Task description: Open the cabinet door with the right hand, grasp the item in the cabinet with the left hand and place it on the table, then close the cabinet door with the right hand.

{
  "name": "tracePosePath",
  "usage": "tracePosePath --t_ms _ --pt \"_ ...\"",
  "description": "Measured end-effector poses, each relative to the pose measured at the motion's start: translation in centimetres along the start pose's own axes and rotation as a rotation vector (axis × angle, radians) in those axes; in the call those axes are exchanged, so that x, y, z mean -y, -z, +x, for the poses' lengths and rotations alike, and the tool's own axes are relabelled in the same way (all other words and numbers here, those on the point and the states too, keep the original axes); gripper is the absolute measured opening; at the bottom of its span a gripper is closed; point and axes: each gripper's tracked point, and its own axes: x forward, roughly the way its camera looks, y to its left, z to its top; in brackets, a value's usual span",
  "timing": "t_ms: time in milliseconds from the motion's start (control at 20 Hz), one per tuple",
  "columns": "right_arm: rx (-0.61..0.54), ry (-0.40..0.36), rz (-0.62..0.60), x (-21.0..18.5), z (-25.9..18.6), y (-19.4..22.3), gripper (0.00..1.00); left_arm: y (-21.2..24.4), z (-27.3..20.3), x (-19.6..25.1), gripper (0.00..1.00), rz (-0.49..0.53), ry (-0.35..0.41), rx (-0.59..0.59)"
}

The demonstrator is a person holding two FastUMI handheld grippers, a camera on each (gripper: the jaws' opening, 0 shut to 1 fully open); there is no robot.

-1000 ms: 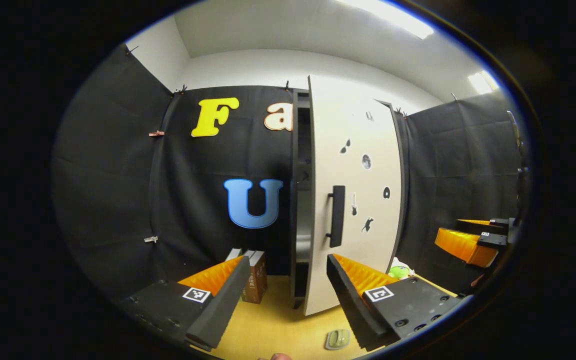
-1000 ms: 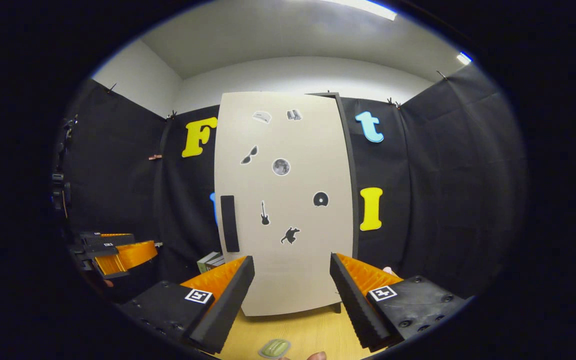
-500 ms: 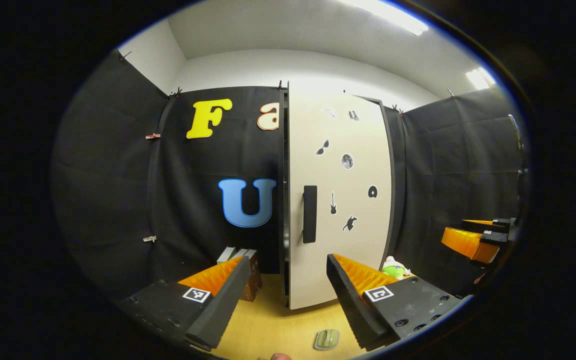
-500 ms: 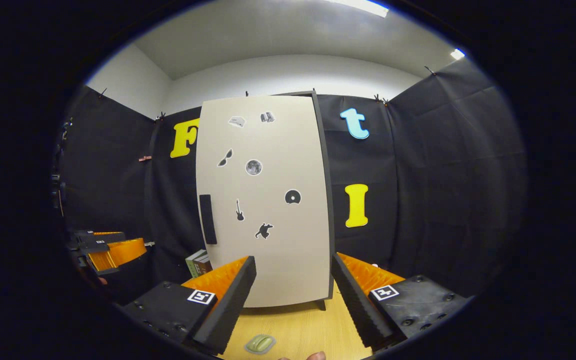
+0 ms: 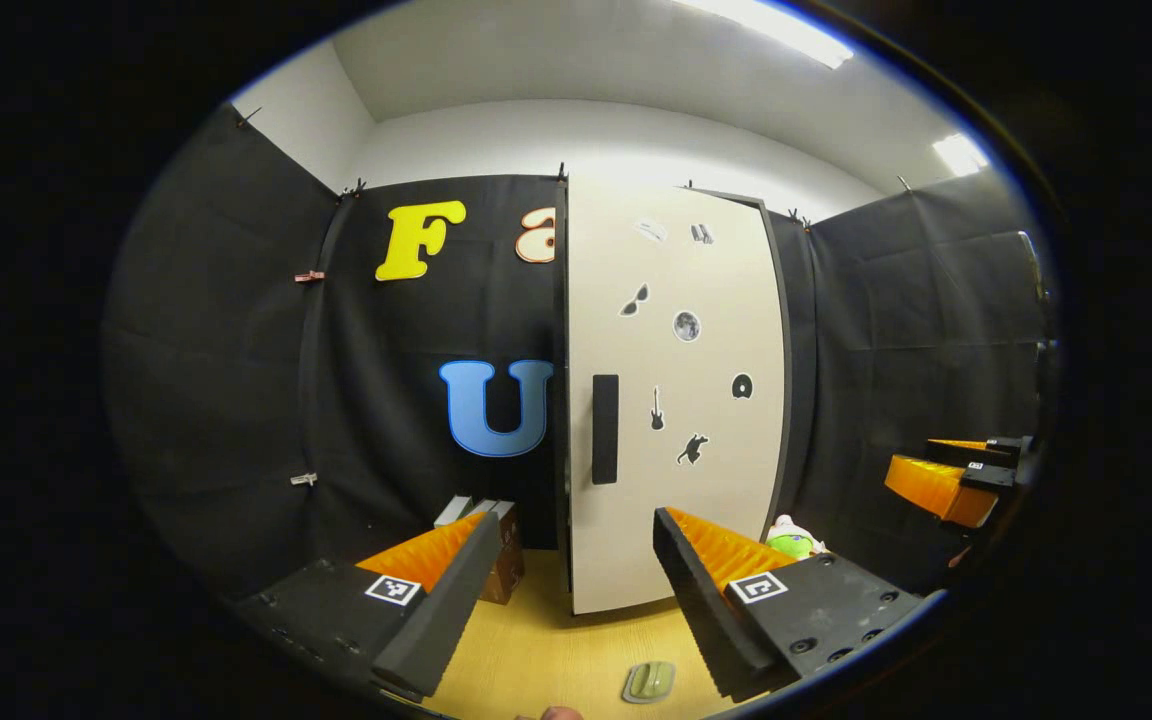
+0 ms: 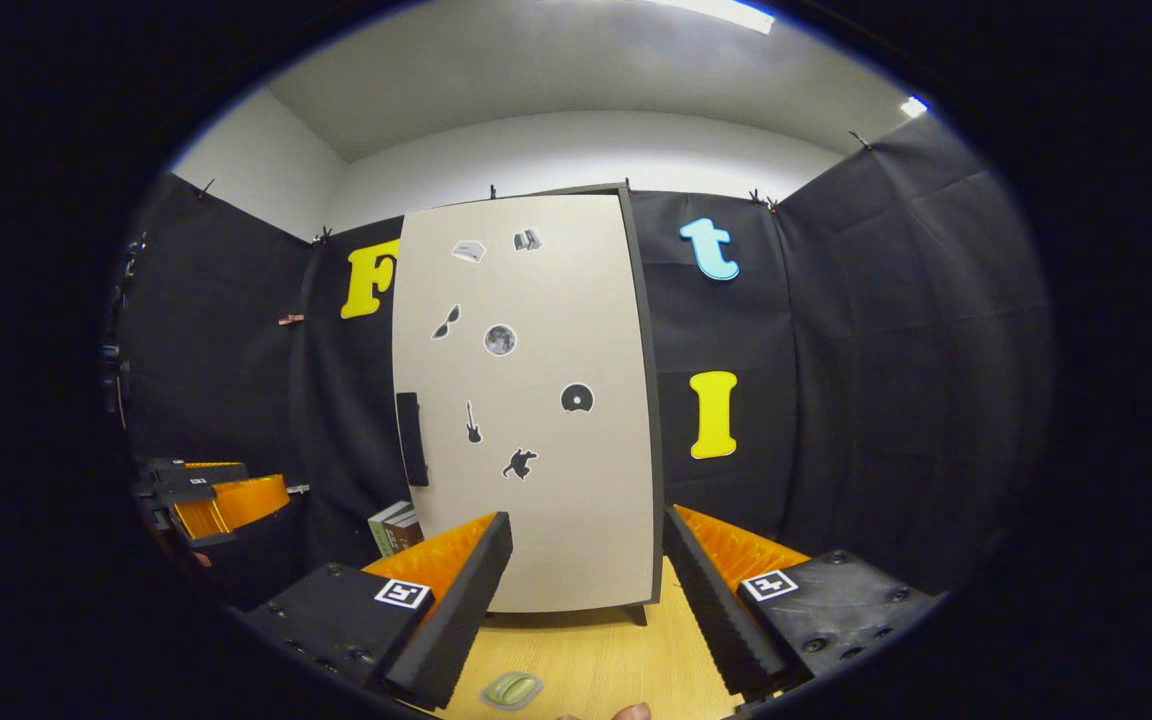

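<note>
At the back of the pale wooden desk (image 6: 596,660) stands the tall cabinet with its cream, sticker-dotted door (image 6: 536,420), and that door looks shut flush against the dark frame, its black vertical bar handle (image 6: 412,452) near the left edge. Judging from this, the closing step looks done and the task is at or near its end. A small pale green oval item (image 6: 512,689) lies on the desk close in front of the right tool (image 6: 586,590), between its fingers' near ends; it shows as well in the left gripper view (image 5: 649,681), and it may be the thing taken from the cabinet, though I cannot say for certain. The right tool stands wide apart and holds nothing, well short of the door. The left tool (image 5: 568,590) is likewise spread wide and empty. With the door closed, the cabinet's inside is hidden, so what remains in it cannot be told. Beside the cabinet's left side a few upright brown and grey boxes (image 5: 496,545) stand on the desk, and a green and white soft toy (image 5: 791,538) sits at its right. If anything is left, it is only drawing both tools back.
</note>
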Motion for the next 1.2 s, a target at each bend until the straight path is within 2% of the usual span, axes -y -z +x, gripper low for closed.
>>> tracePosePath --t_ms 650,1200 --pt "0.024 0.013 -0.003 2.2 -0.3 -0.9 0.97 -0.4 0.0 1.3 0.96 0.013 -0.011 0.007" --pt "0.012 -0.032 -0.01 1.5 0.8 -0.6 0.97 -0.8 0.5 1.9 0.96 0.026 -0.027 0.015"
